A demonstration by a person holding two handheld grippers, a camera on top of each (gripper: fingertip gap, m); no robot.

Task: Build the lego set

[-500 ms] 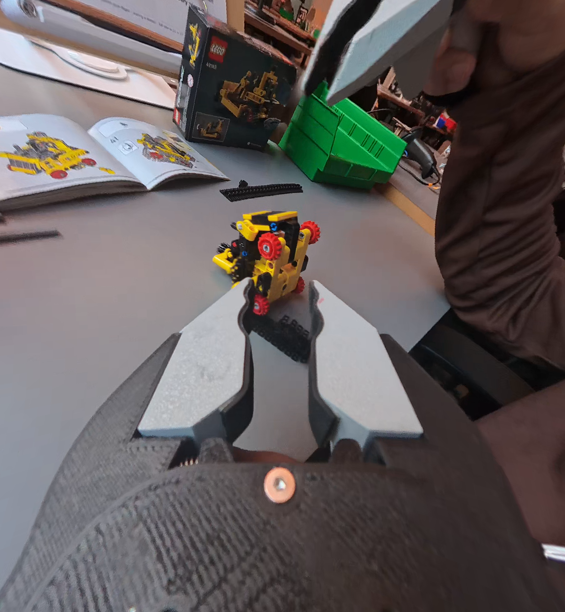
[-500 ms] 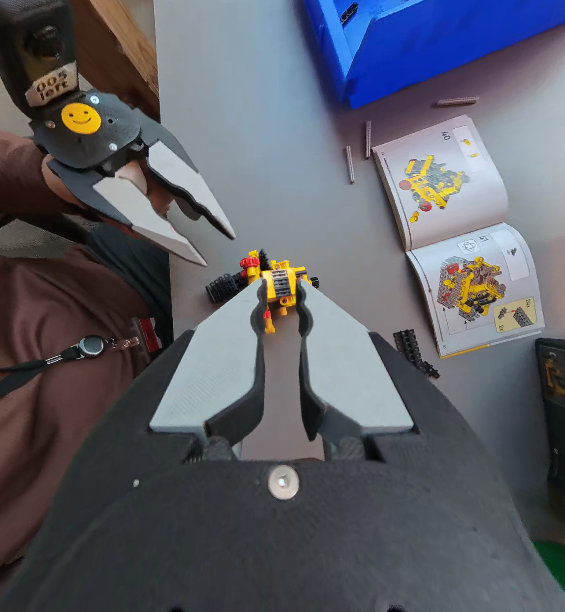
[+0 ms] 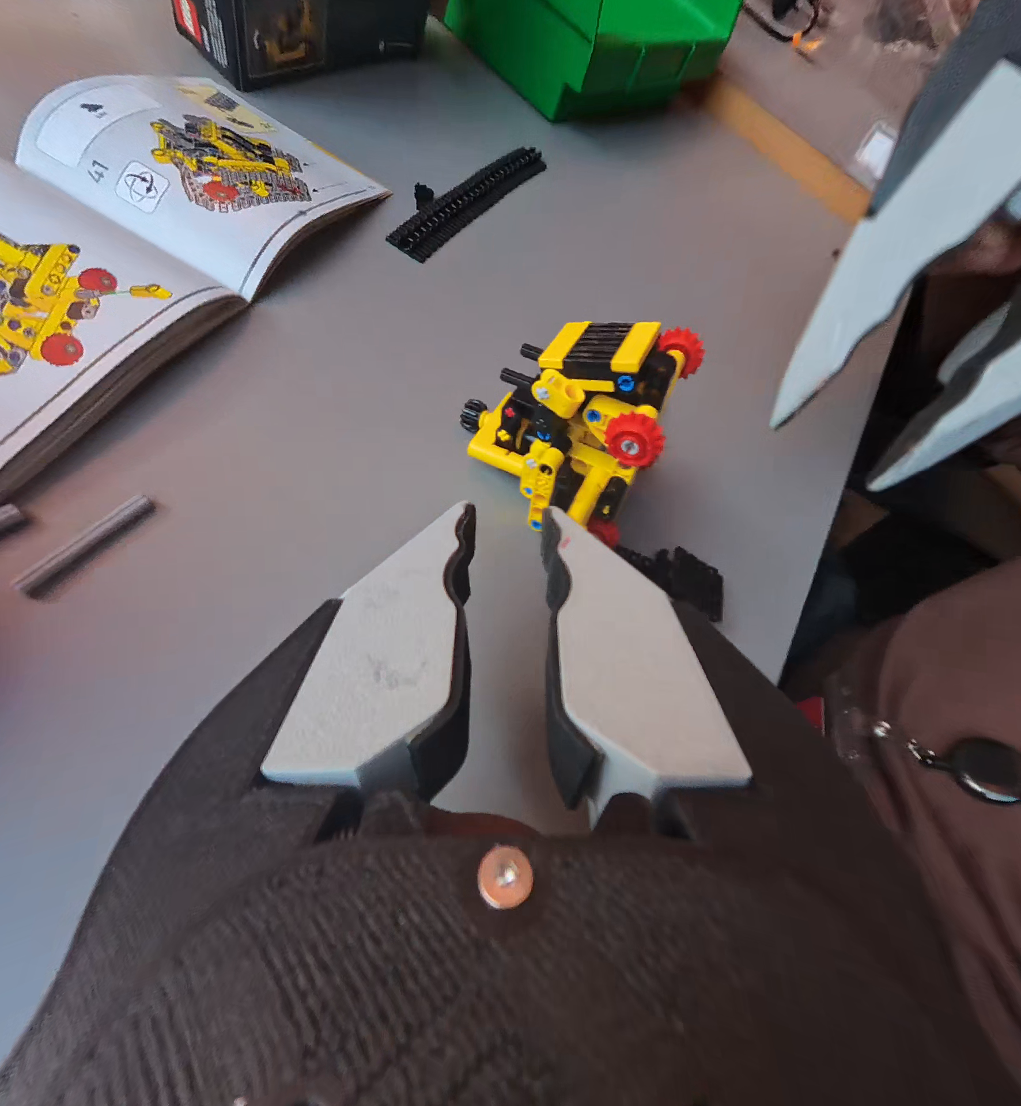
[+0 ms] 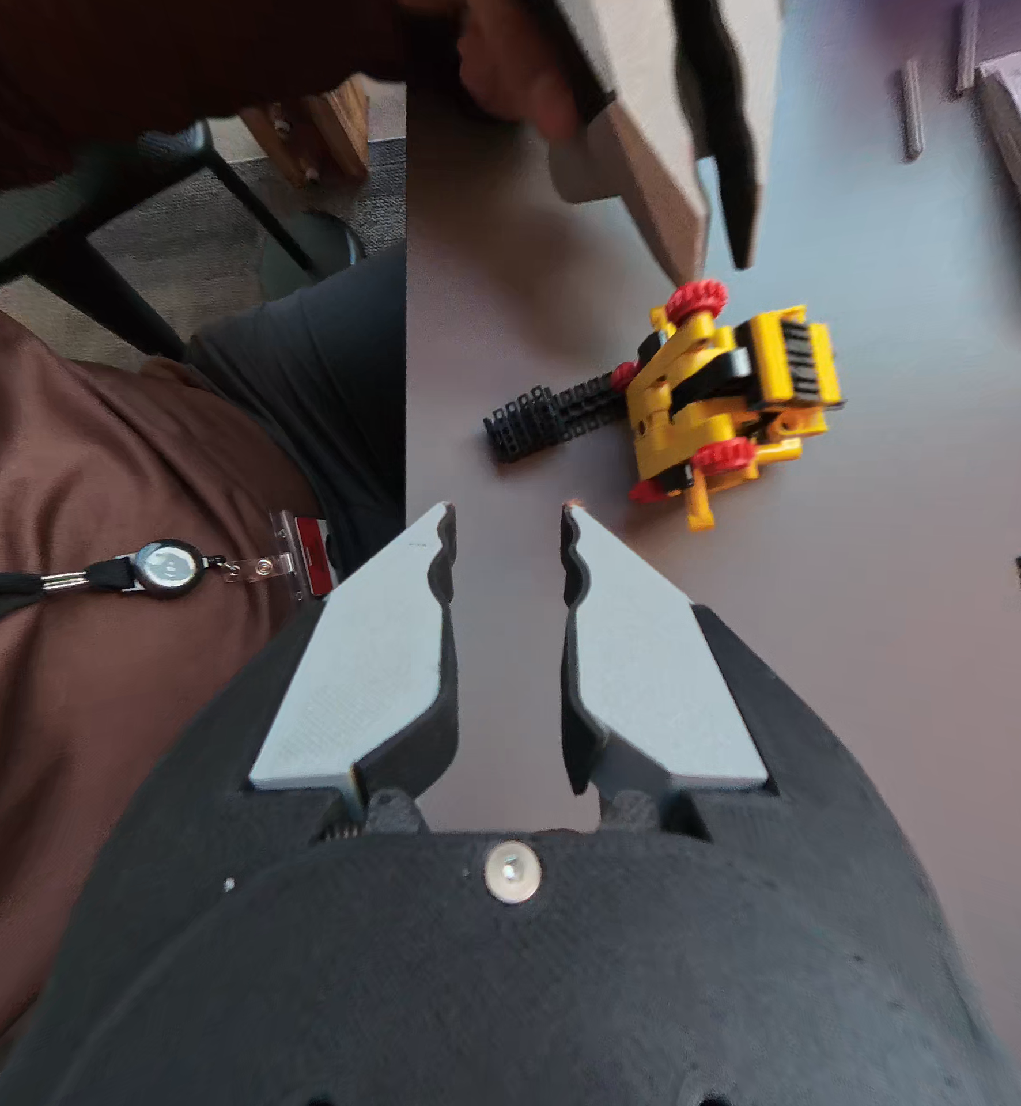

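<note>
The yellow and black lego vehicle (image 3: 580, 419) with red gears lies tilted on the grey table (image 3: 316, 419). It also shows in the right wrist view (image 4: 729, 395). A short black track piece (image 4: 550, 419) lies against its end, and shows in the left wrist view (image 3: 676, 574) too. My left gripper (image 3: 507, 520) is open and empty, with its tips just short of the vehicle. My right gripper (image 4: 507, 514) is open and empty, a little back from the vehicle near the table edge. Each gripper shows in the other's view, the right (image 3: 915, 269) and the left (image 4: 676, 149).
An open instruction booklet (image 3: 137, 209) lies at the left. A long black track (image 3: 466, 200) lies beyond the vehicle. A green bin (image 3: 586, 48) and a black box (image 3: 292, 36) stand at the back. Grey rods (image 3: 83, 544) lie at the left. A person in a brown shirt (image 4: 77, 658) sits at the table edge. The long black track (image 3: 466, 200) is about equally far from each gripper, around 20 centimetres.
My right gripper has opened wider and drawn back from the vehicle, which was between its tips. My left gripper has risen and shifted left of the vehicle.
</note>
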